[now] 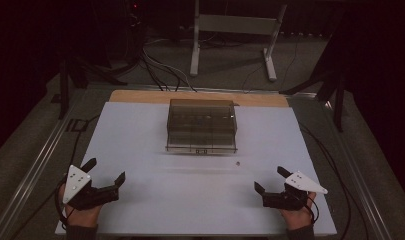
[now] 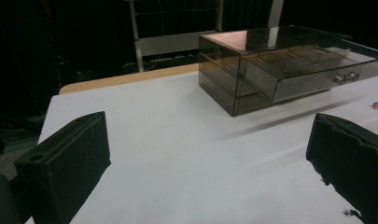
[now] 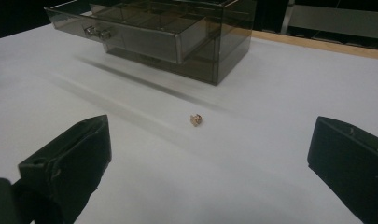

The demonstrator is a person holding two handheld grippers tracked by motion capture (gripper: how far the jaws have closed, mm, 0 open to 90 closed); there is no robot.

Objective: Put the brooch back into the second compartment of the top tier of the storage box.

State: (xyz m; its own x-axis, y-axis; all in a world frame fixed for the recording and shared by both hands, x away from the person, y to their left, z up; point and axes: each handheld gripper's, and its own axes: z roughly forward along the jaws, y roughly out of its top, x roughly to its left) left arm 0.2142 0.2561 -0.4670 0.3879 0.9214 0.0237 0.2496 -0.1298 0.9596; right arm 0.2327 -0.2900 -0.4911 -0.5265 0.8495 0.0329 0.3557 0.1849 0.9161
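A smoky clear drawer box point(image 1: 202, 125) stands at the middle back of the white table point(image 1: 140, 130), its upper drawer point(image 3: 130, 39) pulled out with a small metal knob point(image 2: 344, 78). A tiny gold-coloured piece point(image 1: 238, 163) lies on the table in front of the box's right corner, also seen as the gold piece point(image 3: 196, 120) ahead of my right jaws. My left gripper point(image 1: 107, 174) rests near the front left, open and empty. My right gripper point(image 1: 271, 180) sits at the front right, open with nothing between its fingers.
A wooden strip point(image 1: 140, 96) edges the table's far side. Cables point(image 1: 160, 70) and a metal frame stand point(image 1: 230, 30) lie on the floor behind. Dark stand legs point(image 1: 335, 95) flank the table. Wide bare table surface lies between the grippers and the box.
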